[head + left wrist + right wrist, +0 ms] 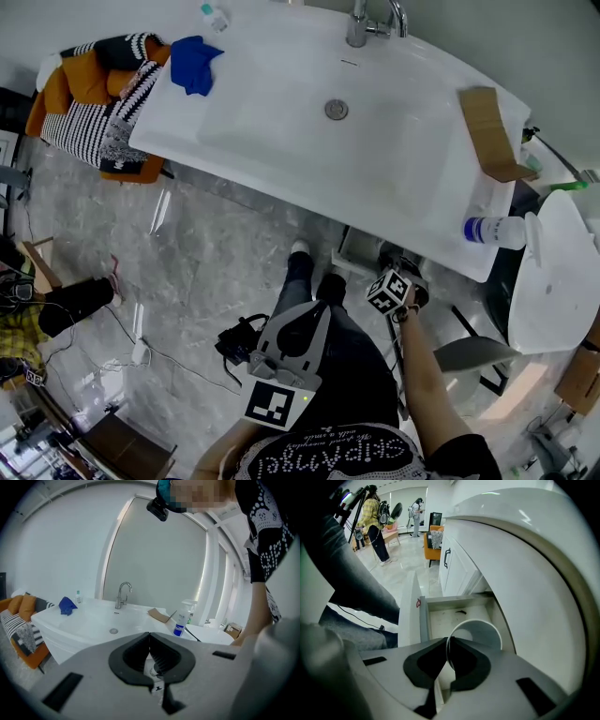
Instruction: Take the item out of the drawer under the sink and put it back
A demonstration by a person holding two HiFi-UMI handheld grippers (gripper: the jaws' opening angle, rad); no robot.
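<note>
Nearest: my right gripper [448, 643], jaws clamped on the rim of the white cup [480, 632] | cup at the open drawer [457, 613] under the sink [281, 103] | my left gripper [149, 639], jaws closed together, holding nothing

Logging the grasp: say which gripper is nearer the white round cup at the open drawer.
Right. The right gripper is shut on the white round cup above the open drawer; the left gripper, shut and empty, points at the white sink, apart from the cup.
</note>
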